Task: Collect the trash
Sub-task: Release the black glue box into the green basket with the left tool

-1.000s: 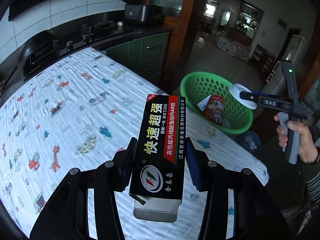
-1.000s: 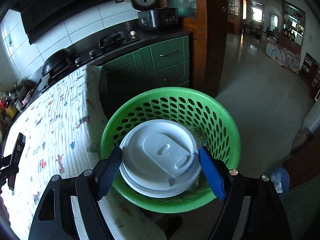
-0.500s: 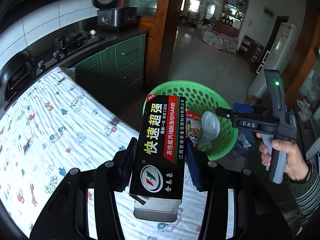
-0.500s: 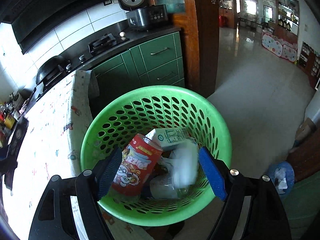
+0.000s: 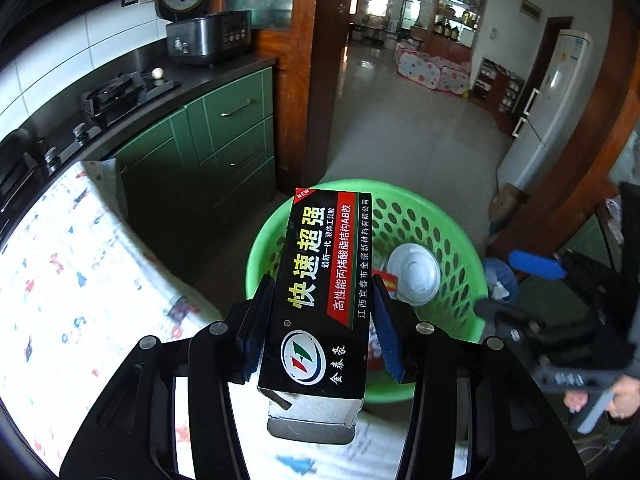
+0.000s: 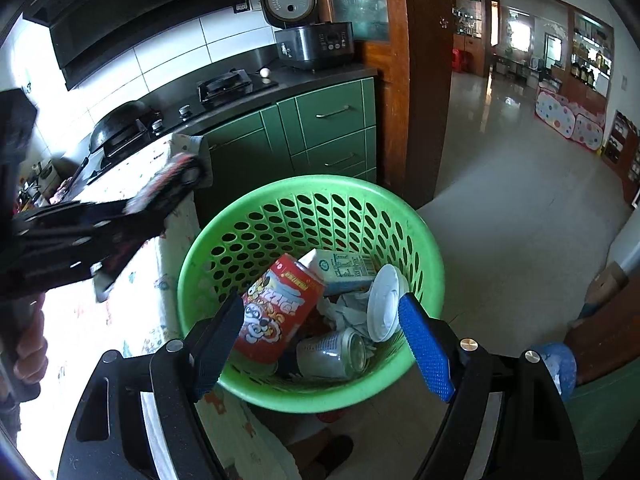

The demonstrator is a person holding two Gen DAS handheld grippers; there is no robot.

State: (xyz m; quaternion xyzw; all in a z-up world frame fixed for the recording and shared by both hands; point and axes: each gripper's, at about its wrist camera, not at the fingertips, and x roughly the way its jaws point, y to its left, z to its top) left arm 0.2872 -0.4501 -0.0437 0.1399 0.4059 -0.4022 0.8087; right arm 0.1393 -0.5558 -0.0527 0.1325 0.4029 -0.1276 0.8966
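Clamped between the blue pads of the left gripper (image 5: 320, 328): a black glue box (image 5: 324, 296) with yellow and white Chinese lettering, standing lengthwise along the fingers, open end flap nearest the camera, far end reaching over the rim of the green basket (image 5: 460, 240). Below, a white tablecloth (image 5: 60, 280) printed with small cartoon figures.

Spread wide and holding nothing: the right gripper (image 6: 320, 340), poised just above the basket's near rim. Inside the basket, past the pads: a red snack canister (image 6: 276, 312), a crushed drink can (image 6: 332, 354), crumpled paper, a milk carton (image 6: 344, 270) and a white cup lid (image 6: 384, 302) leaning against the wall.

Farther back: green cabinets (image 6: 320, 128), gas hob, rice cooker (image 6: 308, 36).
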